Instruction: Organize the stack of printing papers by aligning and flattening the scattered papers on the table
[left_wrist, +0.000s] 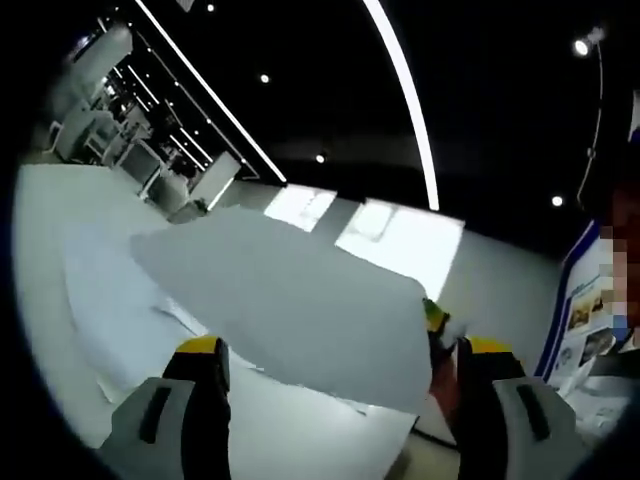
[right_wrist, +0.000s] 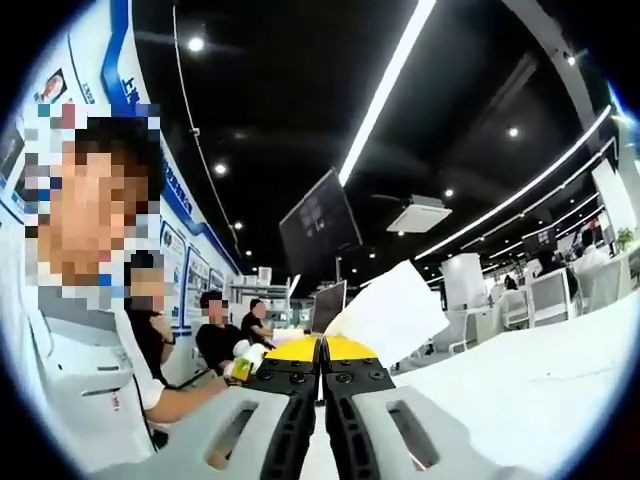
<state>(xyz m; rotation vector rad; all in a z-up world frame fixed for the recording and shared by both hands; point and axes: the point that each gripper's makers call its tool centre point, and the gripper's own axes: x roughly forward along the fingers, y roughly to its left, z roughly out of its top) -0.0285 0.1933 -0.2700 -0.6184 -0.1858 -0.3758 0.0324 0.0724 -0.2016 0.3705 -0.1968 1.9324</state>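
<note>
A single white paper sheet (left_wrist: 290, 300) hangs lifted above the white table (left_wrist: 50, 210). Its right corner is pinched by my right gripper (left_wrist: 437, 322), which comes in from the right. My left gripper (left_wrist: 345, 348) is open wide, its yellow-tipped jaws standing on either side of the sheet's near edge without closing on it. More loose sheets (left_wrist: 110, 300) lie spread on the table beneath. In the right gripper view my right gripper (right_wrist: 322, 350) is shut, with the sheet (right_wrist: 395, 312) rising up and to the right from between its yellow tips.
The table (right_wrist: 550, 390) stretches to the right. A person in a white top (right_wrist: 80, 380) stands close on the left, with seated people (right_wrist: 215, 335) behind. A dark monitor (right_wrist: 318, 228) hangs beyond. Desks and chairs (left_wrist: 150, 165) stand far back.
</note>
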